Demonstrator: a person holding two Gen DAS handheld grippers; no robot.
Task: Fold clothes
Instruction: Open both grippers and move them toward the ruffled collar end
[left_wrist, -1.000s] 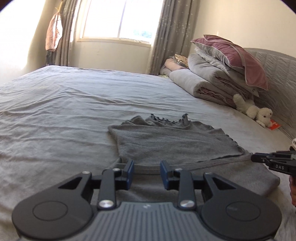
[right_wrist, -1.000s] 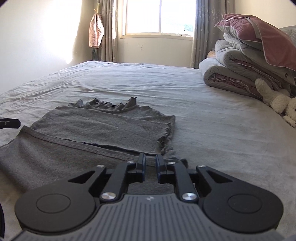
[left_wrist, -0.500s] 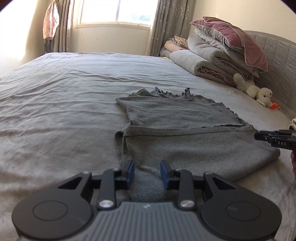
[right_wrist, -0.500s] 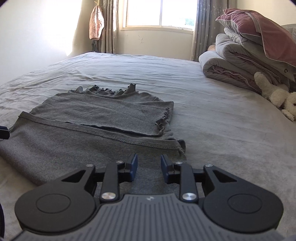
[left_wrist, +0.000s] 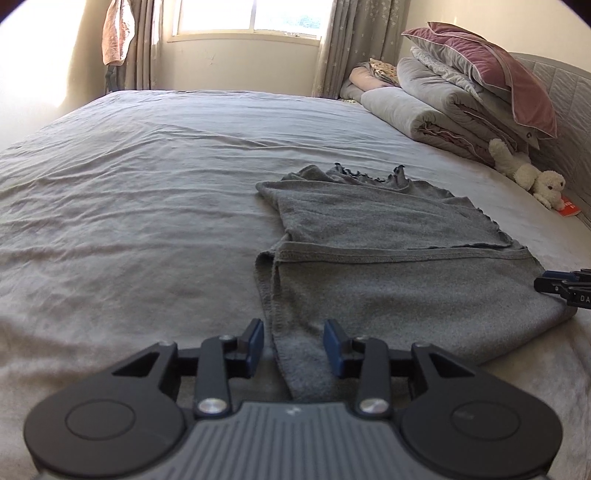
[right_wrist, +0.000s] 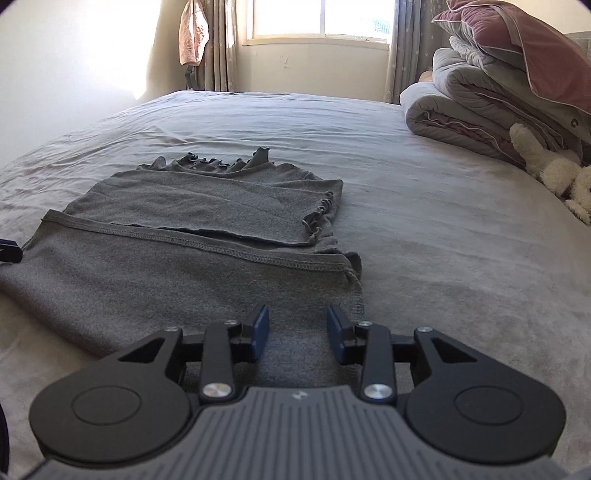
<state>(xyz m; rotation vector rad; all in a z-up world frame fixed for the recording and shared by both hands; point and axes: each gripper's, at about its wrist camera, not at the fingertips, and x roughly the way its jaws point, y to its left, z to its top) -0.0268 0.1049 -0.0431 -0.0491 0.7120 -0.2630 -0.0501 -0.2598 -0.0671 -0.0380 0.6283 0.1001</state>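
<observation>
The left gripper (left_wrist: 293, 345) and right gripper (right_wrist: 297, 332) both hang low over the near folded edge of a grey knit top (left_wrist: 388, 258), jaws parted and opening, cloth beneath but not pinched. The top lies partly folded on a grey bed (left_wrist: 129, 206). The bottom fold looks just released; the next move likely calls for regrasping the near edge.
</observation>
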